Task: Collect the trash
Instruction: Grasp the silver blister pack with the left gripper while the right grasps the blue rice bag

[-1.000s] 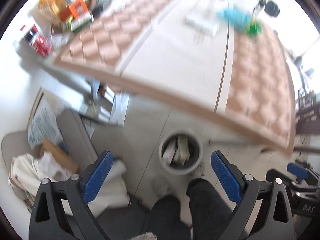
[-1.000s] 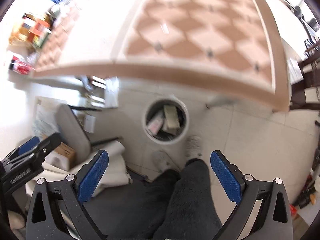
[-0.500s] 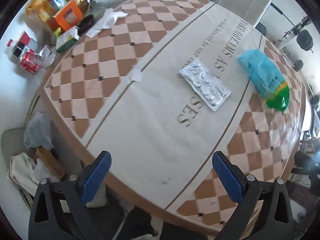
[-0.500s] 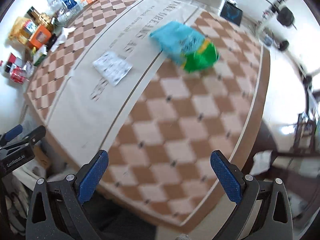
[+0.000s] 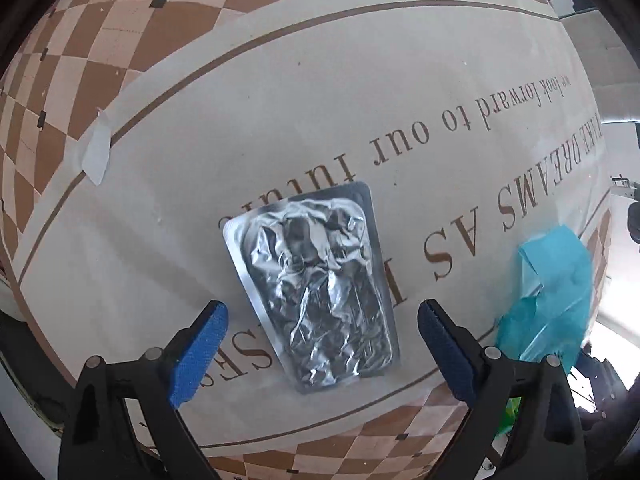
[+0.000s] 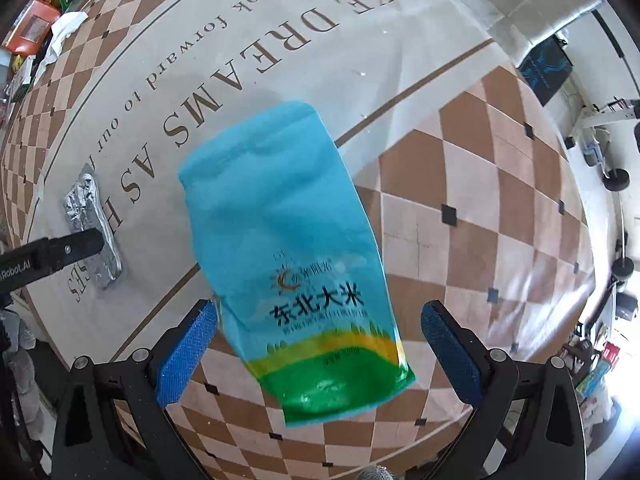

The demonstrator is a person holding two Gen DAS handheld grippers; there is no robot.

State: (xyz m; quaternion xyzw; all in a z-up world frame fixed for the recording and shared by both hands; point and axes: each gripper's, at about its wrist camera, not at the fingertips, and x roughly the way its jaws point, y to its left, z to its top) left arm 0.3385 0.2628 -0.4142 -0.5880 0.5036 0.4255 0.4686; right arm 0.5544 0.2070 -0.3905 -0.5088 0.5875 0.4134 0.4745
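Note:
A crumpled silver blister pack (image 5: 316,284) lies flat on the cream strip of the tablecloth. My left gripper (image 5: 322,350) hangs over it pointing down, its blue pads (image 5: 200,352) on either side of the pack's near end without touching it; the jaws are closing. A blue and green empty rice bag (image 6: 296,260) lies on the table in the right wrist view. My right gripper (image 6: 320,348) is open above it, the bag's lower half between the pads, apart from them. The same silver pack (image 6: 92,224) shows at left, the bag (image 5: 548,292) at right.
The table (image 6: 460,184) has a brown-and-cream checked cloth with printed lettering. A piece of white tape (image 5: 96,152) sticks to the cloth. Boxes and a white tissue (image 6: 60,36) crowd the far left corner. The table edge (image 5: 360,452) runs close below both grippers.
Both grippers swung from the waste bin on the floor up over the table and came down close, the left above the silver pack, the right above the rice bag.

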